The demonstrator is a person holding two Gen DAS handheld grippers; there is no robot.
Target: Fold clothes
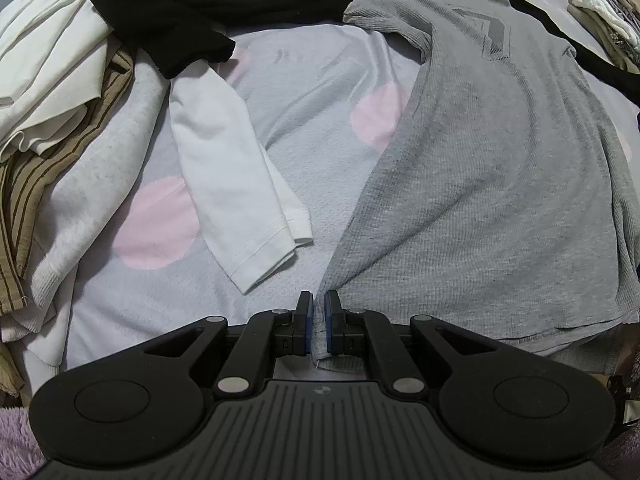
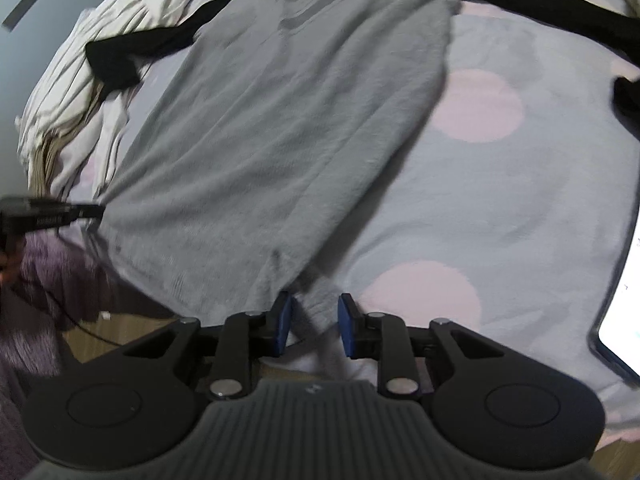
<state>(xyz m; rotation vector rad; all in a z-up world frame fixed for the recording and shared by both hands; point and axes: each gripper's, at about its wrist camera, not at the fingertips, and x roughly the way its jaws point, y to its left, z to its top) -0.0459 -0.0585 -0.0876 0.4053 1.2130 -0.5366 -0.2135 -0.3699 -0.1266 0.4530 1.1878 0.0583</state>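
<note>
Here, working from the left, my left gripper (image 1: 318,322) is clamped on the near left hem corner of the grey waffle-knit T-shirt with a dark chest print (image 1: 492,168), a tab of grey cloth pinched between the blue pads. The shirt lies flat on the lilac bedspread with pink dots (image 1: 312,92), its long axis running away from me, hem nearest and collar far. Off to the left of it, not in play, lie a white sleeve (image 1: 236,184), a black garment (image 1: 172,24) and a heap of cream and striped laundry (image 1: 52,64).

Moving right, the hem runs across to my right gripper (image 2: 314,326). Its fingers are apart, and a fold of the grey hem corner sits between them; the view is blurred, but I judge the pads are not yet pressing on it. So the cloth lies directly ahead of those fingers, inside the gap. Closing there would give me both hem corners, ready to carry the hem toward the collar.
</note>
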